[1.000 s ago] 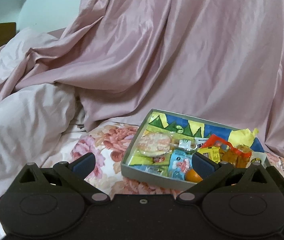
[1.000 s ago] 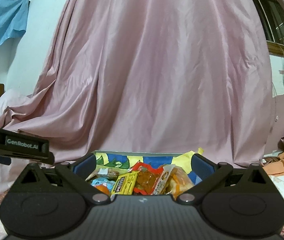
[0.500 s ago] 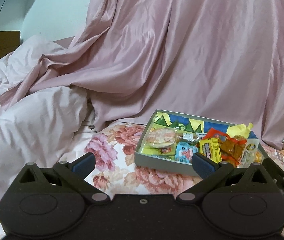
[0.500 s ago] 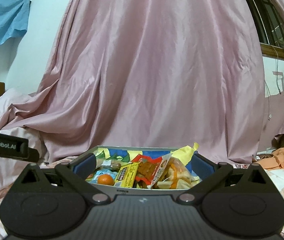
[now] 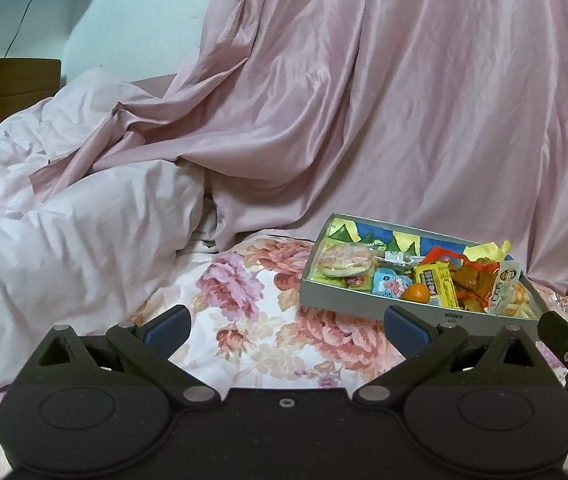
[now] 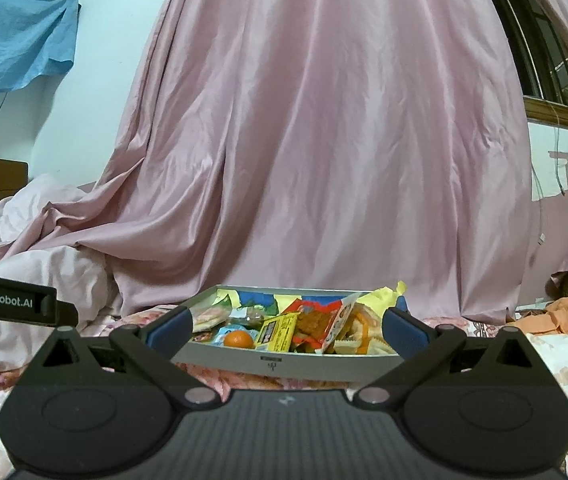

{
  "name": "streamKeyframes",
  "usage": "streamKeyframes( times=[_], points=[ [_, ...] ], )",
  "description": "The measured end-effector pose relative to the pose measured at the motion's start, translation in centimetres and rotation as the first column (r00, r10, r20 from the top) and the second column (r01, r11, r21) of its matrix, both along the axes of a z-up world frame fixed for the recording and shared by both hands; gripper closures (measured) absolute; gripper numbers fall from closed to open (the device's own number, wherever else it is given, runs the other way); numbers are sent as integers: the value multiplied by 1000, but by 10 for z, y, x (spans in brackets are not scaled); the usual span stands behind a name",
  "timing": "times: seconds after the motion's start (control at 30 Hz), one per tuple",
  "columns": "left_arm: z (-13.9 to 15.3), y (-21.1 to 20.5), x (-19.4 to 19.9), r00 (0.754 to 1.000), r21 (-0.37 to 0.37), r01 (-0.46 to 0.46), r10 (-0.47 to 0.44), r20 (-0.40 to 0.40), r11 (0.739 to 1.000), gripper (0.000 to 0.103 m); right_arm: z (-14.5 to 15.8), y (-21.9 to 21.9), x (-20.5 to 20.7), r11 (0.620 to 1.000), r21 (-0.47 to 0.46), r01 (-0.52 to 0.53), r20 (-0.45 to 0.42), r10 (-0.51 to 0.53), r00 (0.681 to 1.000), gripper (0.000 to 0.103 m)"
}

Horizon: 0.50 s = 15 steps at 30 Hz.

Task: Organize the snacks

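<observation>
Both the left gripper (image 5: 285, 326) and right gripper (image 6: 287, 326) are hovering spread wide, holding nothing. Beyond them, the grey snack box (image 6: 303, 366) is sitting on the floral bedsheet (image 5: 252, 332), packed with wrappers and a small orange (image 6: 238, 339), before the pink curtain (image 6: 323, 140).

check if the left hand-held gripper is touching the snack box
Apart. The left wrist view shows flowered bedsheet between the open left hand-held gripper and the snack box, which sits further ahead to its right.

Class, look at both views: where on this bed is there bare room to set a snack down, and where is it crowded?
Free: the floral sheet between the rumpled white quilt and the grey box. Crowded: inside the box, with packets and a small orange crammed together.
</observation>
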<state>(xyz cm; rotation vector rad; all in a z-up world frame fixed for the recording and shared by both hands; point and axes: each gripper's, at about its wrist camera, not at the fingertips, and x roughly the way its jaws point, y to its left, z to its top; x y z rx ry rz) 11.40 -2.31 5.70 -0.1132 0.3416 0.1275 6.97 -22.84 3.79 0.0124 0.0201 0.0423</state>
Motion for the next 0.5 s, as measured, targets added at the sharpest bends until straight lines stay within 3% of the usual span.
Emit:
streamKeyframes(
  times=[0.23,0.5],
  points=[
    [-12,4,-14,1000,-14,13,-13,12,1000,1,-5,-2,-14,1000,19,-15,32,15,999,0],
    [-22,15,-26,999,-33,23,-22,34,999,1,-12,-8,-25,998,68,4,-13,-3,1000,0]
  ],
)
